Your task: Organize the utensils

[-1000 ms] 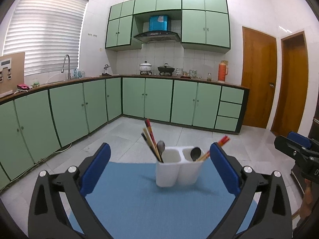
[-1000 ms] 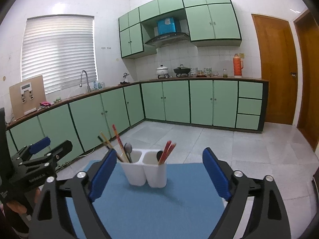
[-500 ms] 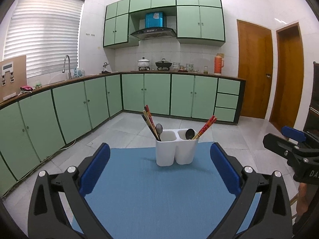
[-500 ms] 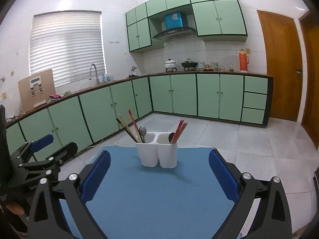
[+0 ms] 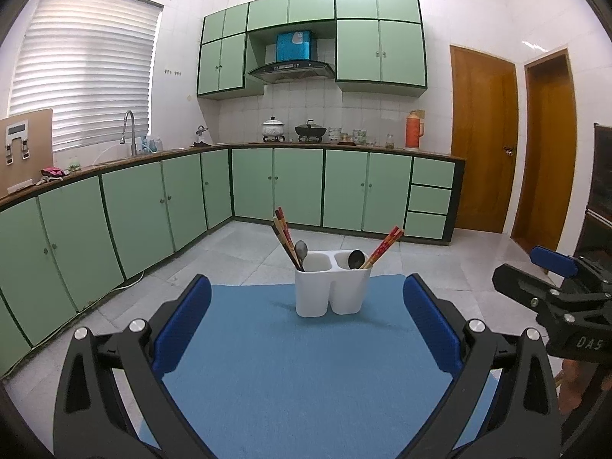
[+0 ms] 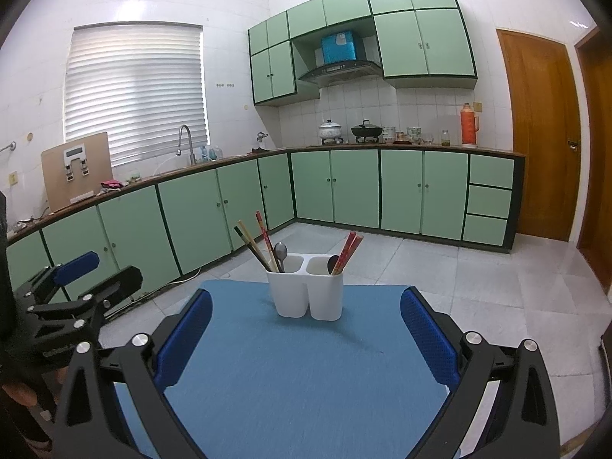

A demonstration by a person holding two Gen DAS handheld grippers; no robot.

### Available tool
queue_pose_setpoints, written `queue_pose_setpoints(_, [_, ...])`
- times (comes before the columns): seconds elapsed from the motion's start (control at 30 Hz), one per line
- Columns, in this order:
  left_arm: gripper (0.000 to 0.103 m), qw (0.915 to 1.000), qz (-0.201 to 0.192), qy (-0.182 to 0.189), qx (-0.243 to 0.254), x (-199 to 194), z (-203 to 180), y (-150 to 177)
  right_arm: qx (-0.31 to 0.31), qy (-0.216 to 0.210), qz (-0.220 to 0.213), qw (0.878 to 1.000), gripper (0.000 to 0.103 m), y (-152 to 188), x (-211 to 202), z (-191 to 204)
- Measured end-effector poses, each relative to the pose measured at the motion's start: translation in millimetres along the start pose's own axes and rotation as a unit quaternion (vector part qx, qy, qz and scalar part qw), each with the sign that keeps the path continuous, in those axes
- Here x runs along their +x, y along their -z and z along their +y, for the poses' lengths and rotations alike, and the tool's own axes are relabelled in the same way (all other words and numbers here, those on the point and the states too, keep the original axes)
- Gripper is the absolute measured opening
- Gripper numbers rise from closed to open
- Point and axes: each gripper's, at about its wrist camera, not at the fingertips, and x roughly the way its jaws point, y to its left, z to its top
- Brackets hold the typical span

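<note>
A white two-compartment utensil holder [image 5: 332, 285] [image 6: 306, 287] stands at the far end of a blue mat [image 5: 306, 363] [image 6: 302, 367]. Its left compartment holds chopsticks [image 5: 285, 235] [image 6: 254, 244] and a silver spoon [image 5: 301, 249] [image 6: 281, 252]. Its right compartment holds red chopsticks [image 5: 384, 246] [image 6: 347, 250] and a dark spoon [image 5: 356, 258] [image 6: 332, 264]. My left gripper [image 5: 306, 321] is open and empty, well short of the holder. My right gripper [image 6: 304, 323] is open and empty, also short of it. Each gripper shows at the edge of the other's view, the right gripper [image 5: 550, 287] and the left gripper [image 6: 76, 287].
Green base cabinets [image 5: 267, 187] run along the left and back walls under a counter with a sink tap [image 5: 130, 130], pots [image 5: 273, 128] and an orange flask [image 5: 414, 130]. Wooden doors [image 5: 482, 141] stand at the right. Tiled floor [image 5: 244, 244] lies beyond the mat.
Both grippers have pulled back from the holder and risen a little, so it looks smaller and farther. Both stay open and empty.
</note>
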Motion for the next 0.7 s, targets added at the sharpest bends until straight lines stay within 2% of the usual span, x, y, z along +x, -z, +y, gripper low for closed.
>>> queue_pose_setpoints(0.7, [0.097, 0.9999, -0.014, -0.001, 0.003, -16, -4, 2, -0.012, -0.002, -0.009, 1.0, 0.097, -3, -5, 6])
